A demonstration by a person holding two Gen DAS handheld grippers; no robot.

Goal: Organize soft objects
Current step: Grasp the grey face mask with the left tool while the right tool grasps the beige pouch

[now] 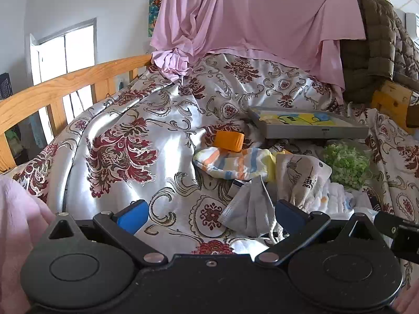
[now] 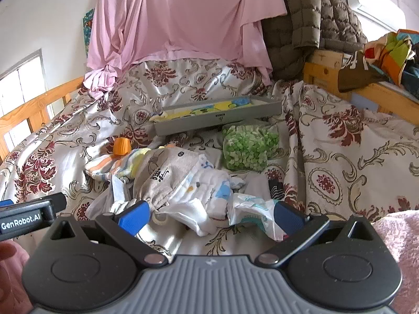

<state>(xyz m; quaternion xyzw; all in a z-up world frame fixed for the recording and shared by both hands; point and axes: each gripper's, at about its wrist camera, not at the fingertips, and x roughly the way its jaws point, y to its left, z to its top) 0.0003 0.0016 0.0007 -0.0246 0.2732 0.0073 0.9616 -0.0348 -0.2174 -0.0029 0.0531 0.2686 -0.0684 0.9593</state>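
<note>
A heap of soft things lies on the floral bedspread point(image 1: 125, 120): a striped sock point(image 1: 233, 163), a beige printed cloth point(image 1: 303, 180), a grey packet point(image 1: 248, 212), a white patterned cloth point(image 2: 209, 191) and a bag of green pieces point(image 2: 247, 147). An orange roll point(image 1: 229, 141) sits behind the sock. A grey tray point(image 2: 220, 119) with a yellow and blue picture lies further back. My left gripper point(image 1: 212, 216) is open, just short of the grey packet. My right gripper point(image 2: 212, 217) is open, with the white cloth between its fingers.
A wooden bed rail point(image 1: 52, 89) runs along the left. A pink sheet point(image 1: 248, 18) hangs at the back, beside a brown quilted jacket point(image 2: 309, 15). A wooden shelf point(image 2: 366, 89) with colourful clothes stands at the right. Pink fleece point(image 2: 398, 238) lies near the right gripper.
</note>
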